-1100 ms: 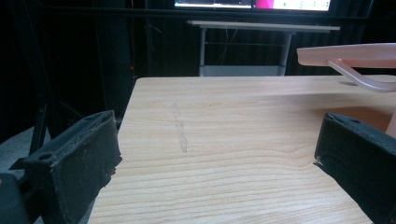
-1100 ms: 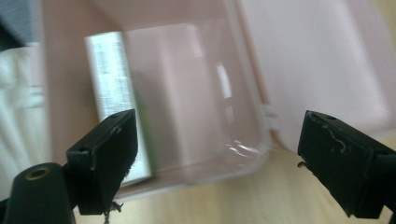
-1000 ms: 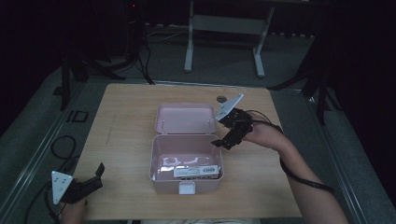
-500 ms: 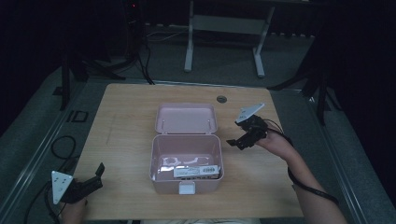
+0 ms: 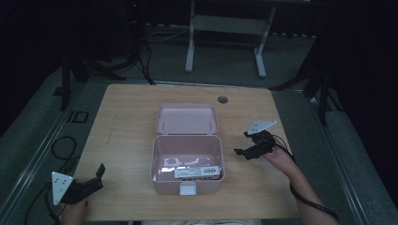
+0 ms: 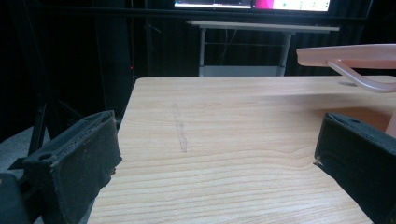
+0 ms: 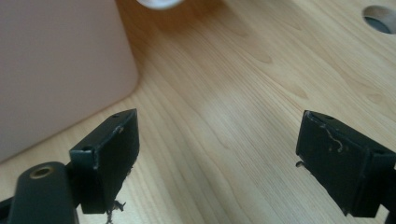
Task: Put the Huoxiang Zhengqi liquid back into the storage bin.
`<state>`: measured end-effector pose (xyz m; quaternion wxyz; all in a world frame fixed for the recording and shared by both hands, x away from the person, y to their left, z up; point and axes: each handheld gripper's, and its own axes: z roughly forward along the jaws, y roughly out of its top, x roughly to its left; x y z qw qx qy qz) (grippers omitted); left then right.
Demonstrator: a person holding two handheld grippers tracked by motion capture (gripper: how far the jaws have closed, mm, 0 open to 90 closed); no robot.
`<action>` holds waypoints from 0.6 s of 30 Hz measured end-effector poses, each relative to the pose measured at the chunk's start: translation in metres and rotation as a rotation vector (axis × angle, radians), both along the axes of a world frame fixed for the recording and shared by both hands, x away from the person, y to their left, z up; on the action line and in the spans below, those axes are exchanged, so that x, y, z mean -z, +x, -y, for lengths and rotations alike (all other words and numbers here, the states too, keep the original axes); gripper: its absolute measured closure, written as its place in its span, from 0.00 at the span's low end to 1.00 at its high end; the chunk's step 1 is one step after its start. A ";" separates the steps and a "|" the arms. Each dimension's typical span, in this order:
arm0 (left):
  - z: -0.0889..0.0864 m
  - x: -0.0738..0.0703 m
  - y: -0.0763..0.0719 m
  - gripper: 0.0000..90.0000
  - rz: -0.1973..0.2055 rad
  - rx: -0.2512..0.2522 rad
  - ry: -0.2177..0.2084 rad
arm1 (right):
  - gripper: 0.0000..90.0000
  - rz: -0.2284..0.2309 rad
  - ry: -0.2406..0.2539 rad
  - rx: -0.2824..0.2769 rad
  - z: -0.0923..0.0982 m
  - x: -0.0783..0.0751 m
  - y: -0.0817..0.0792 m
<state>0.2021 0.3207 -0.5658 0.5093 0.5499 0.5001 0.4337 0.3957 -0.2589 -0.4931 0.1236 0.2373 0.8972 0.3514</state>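
A pink plastic box (image 5: 187, 140) stands open at the middle of the wooden table, its lid (image 5: 187, 118) laid back flat behind it. Inside lies a flat packet with a white label (image 5: 197, 172). My right gripper (image 5: 241, 143) hovers open just right of the box, jaws pointing at its side wall (image 7: 56, 70), nothing between them (image 7: 217, 163). My left gripper (image 5: 100, 174) rests open at the table's front left corner, well apart from the box. In the left gripper view its jaws (image 6: 215, 168) stand wide over bare wood, with the box lid (image 6: 355, 56) at the upper right.
A round cable hole (image 5: 222, 99) is set in the table (image 5: 126, 122) behind the box. Cables (image 5: 63, 145) lie on the floor at the left. A white desk frame (image 5: 225, 28) stands beyond the table's far edge.
My right gripper has drawn back from the lid area, moving right and toward the person, and now sits lower beside the box. The left gripper has stayed put.
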 end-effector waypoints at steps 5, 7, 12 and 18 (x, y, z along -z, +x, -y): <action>0.000 0.000 0.000 0.00 0.000 0.000 0.000 | 0.15 0.010 0.071 0.045 0.013 0.013 -0.005; 0.000 0.000 0.000 0.00 0.000 0.000 0.001 | 0.14 0.009 0.090 0.058 0.017 0.017 -0.007; 0.000 0.000 0.000 0.00 -0.001 -0.001 0.002 | 0.14 0.059 0.128 0.121 0.030 0.026 -0.014; 0.000 0.000 0.000 0.00 0.000 0.000 0.002 | 0.14 0.065 0.142 0.207 0.047 0.036 -0.017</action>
